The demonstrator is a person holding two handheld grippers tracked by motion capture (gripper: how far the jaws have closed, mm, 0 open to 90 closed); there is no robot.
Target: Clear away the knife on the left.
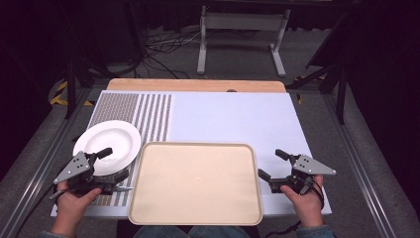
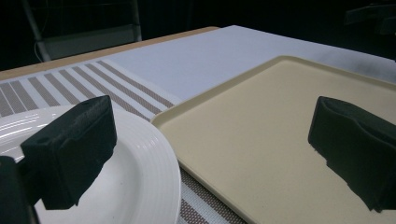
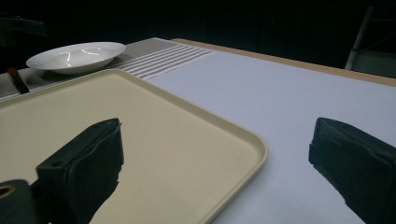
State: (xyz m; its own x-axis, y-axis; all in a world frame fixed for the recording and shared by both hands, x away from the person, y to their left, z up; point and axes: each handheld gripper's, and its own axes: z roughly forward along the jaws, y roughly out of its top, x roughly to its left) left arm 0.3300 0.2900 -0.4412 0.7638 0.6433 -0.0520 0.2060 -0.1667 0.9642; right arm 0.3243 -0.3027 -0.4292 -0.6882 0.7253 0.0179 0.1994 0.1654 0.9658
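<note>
A white plate [image 1: 106,144] sits on the striped placemat at the left, and an empty beige tray [image 1: 195,183] lies in the middle near the front edge. My left gripper [image 1: 114,163] hovers over the plate's near right rim, jaws wide open with nothing between them. In the left gripper view, the plate [image 2: 144,182] and the tray [image 2: 261,140] lie beneath the left gripper [image 2: 210,154]. My right gripper [image 1: 271,164] stands open and empty just right of the tray. Below the right gripper [image 3: 219,163] are the tray's corner [image 3: 224,135] and bare mat, with the plate [image 3: 77,56] far off.
A pale mat [image 1: 233,116] covers most of the wooden table [image 1: 198,85], and the striped placemat [image 1: 148,114] lies at its left. A thin metal-tipped item [image 1: 123,188] lies beside the tray's left edge. A metal stand [image 1: 242,29] and cables are on the floor behind.
</note>
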